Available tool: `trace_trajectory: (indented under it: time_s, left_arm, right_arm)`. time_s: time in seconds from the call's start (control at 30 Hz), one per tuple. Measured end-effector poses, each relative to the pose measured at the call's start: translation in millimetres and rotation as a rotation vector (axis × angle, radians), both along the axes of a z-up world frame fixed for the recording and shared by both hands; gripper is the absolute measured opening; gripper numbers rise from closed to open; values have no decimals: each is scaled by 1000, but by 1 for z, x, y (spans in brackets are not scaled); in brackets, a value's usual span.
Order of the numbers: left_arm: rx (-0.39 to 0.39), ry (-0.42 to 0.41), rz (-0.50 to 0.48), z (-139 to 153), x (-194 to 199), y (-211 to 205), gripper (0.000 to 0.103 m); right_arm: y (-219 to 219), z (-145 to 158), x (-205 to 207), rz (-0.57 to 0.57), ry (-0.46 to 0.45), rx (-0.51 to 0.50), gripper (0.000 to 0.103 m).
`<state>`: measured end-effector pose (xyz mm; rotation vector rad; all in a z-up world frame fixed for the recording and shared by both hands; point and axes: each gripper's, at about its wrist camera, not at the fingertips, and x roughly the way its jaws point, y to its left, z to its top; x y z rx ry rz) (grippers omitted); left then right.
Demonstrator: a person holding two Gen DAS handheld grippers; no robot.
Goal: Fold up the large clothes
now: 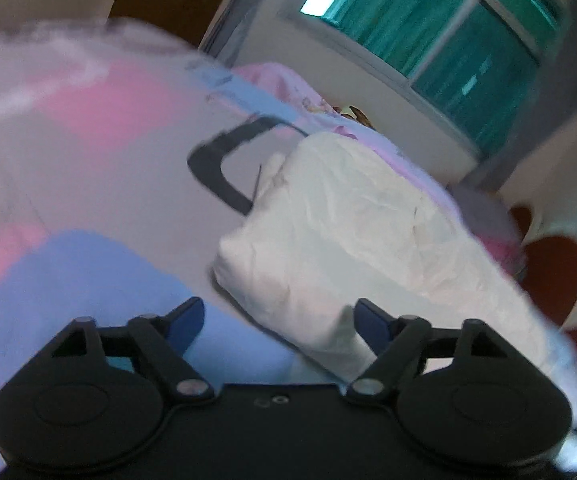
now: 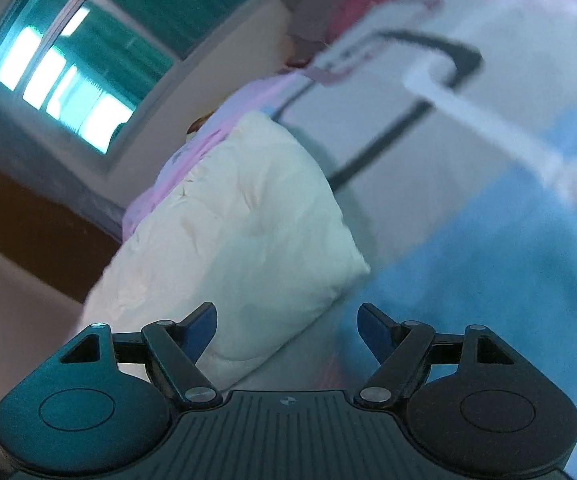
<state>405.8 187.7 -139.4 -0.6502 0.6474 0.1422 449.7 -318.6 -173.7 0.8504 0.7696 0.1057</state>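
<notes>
Your left gripper (image 1: 278, 320) hangs with its fingers apart and nothing between them, and your right gripper (image 2: 286, 326) is the same, spread wide and empty. The white garment (image 1: 352, 232) lies in a thick, roughly folded bundle on the pastel bed sheet (image 1: 100, 280), just beyond both sets of fingertips; in the right wrist view it (image 2: 244, 224) sits to the left of centre. It looks soft, puffy and light, so expect it to sag and slump rather than keep its shape, and to slip if you pinch only one thin layer. Take hold at the near corners or along a seam edge, catching all layers. Both views are motion-blurred, so finer details cannot be told.
</notes>
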Motion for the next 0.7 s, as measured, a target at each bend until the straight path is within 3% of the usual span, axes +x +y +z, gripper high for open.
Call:
trace_trajectory:
  time_s: [0.17, 0.3, 0.37, 0.4, 0.43, 0.47, 0.53, 0.63, 0.7]
  left_arm:
    - [-125, -15, 33, -16, 26, 7, 72]
    - [-187, -31, 68, -28, 40, 17, 70]
    - [-202, -34, 76, -31, 45, 19, 63]
    - [-205, -30, 78, -33, 48, 21, 59]
    - [-204, -24, 76, -35, 51, 22, 52]
    - [-201, -23, 65, -35, 53, 23, 44]
    - [-182, -22, 35, -32, 54, 20, 33]
    - [-146, -36, 13, -22, 52, 16, 22]
    - [-144, -51, 9, -14, 45, 14, 21]
  right_arm:
    - [-7, -16, 17, -49, 2, 108, 77]
    - [-3, -14, 34, -60, 4, 107, 77]
    - [1, -14, 40, -55, 6, 80, 76]
    - [3, -13, 42, -52, 6, 61, 73]
    - [4, -12, 44, -49, 14, 33, 55]
    - [5, -12, 45, -39, 17, 27, 52]
    - [4, -10, 44, -21, 1, 28, 37]
    - [6, -4, 35, 6, -30, -15, 26]
    - [9, 4, 29, 20, -51, -41, 23]
